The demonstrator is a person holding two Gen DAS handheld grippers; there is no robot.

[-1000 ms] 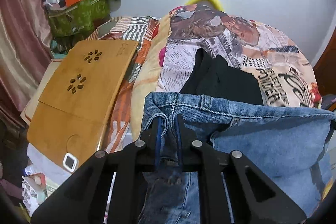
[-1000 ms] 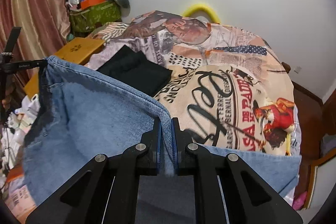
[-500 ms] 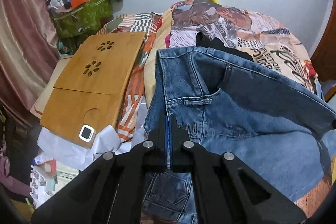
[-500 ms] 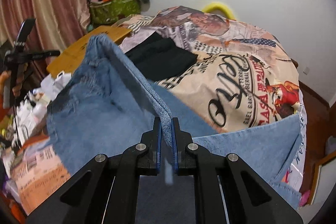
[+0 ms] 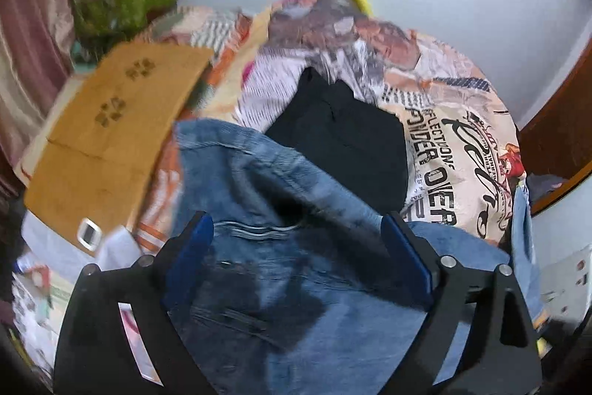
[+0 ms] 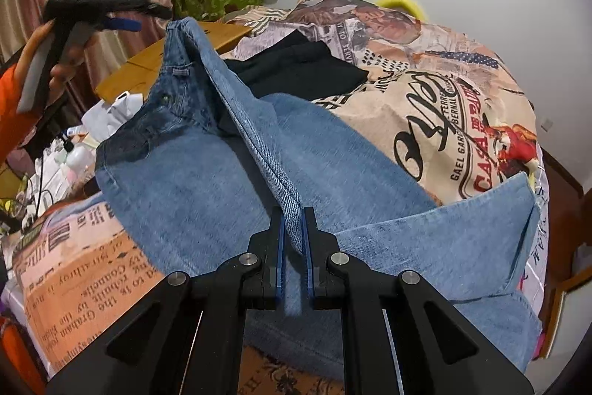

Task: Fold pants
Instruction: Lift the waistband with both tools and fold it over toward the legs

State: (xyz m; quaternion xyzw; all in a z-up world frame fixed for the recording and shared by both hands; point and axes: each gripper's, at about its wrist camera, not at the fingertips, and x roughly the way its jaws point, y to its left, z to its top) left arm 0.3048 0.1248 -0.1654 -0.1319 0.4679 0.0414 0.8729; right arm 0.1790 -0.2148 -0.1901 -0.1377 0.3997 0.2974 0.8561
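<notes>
The blue jeans (image 6: 229,173) are lying across the near part of the bed's newspaper-print cover (image 6: 436,121), just in front of a folded black garment (image 6: 296,65). The right gripper (image 6: 293,232) is pinching a seam ridge of the denim between clenched jaws, keeping that fold line raised so the leg can be laid over. The left gripper (image 5: 296,247) is hanging over the waistband end, its jaws having just been opening and now spread wide, with denim beneath them but nothing pressed. In the right wrist view it is up at the far left, clear of the fabric, probably to re-grip elsewhere.
</notes>
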